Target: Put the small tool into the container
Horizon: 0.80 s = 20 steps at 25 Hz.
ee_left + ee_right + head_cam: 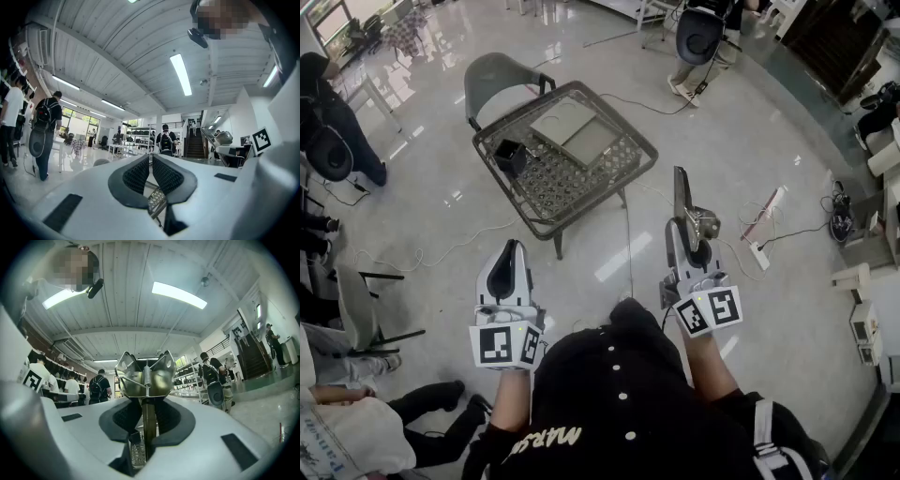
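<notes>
The small tool [682, 197] is a shiny metal spring clip. It stands upright in my right gripper [688, 232], which is shut on its lower stem. In the right gripper view the tool [144, 378] rises between the dark pads [123, 417], its spring and two wings on top. My left gripper [510, 247] is held level beside it, well short of the table. Its pads [138, 174] are together with nothing between them. The container [511, 155], a small black open box, sits on the left side of the mesh table [572, 187], far ahead of both grippers.
Two flat grey slabs [577, 131] lie on the back of the table. A grey chair [497, 75] stands behind it. Cables and a power strip [759, 251] lie on the shiny floor at the right. People and chairs stand at the left edge [328, 131].
</notes>
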{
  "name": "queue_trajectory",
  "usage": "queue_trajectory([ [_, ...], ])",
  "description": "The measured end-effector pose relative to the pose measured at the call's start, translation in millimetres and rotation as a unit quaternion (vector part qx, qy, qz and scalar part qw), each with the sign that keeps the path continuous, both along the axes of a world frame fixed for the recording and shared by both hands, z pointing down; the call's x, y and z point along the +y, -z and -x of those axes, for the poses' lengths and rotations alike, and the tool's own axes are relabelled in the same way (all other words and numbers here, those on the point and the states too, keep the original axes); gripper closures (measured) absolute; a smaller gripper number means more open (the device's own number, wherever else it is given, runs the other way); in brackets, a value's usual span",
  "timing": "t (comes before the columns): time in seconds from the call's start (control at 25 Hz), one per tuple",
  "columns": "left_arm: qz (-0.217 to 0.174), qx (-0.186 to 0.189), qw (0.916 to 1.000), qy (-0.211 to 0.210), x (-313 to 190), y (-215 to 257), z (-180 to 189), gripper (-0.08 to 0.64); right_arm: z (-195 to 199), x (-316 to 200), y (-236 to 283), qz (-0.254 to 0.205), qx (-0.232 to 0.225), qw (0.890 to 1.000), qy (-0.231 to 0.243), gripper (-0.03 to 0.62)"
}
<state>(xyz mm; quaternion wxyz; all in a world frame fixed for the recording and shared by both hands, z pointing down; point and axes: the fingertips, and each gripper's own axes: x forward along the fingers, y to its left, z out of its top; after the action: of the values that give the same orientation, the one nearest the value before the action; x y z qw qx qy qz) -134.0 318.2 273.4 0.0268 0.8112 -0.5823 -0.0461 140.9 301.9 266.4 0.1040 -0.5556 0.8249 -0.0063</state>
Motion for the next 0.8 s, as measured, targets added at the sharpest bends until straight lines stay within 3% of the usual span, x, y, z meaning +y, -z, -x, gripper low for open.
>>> queue_trajectory([
  [0.8, 0.008, -0.004, 1.0, 0.001, -32.8, -2.0, -23.6, 0.517, -21.8, -32.4, -2.6, 0.002, -0.009, 1.0, 0.006, 0.502],
])
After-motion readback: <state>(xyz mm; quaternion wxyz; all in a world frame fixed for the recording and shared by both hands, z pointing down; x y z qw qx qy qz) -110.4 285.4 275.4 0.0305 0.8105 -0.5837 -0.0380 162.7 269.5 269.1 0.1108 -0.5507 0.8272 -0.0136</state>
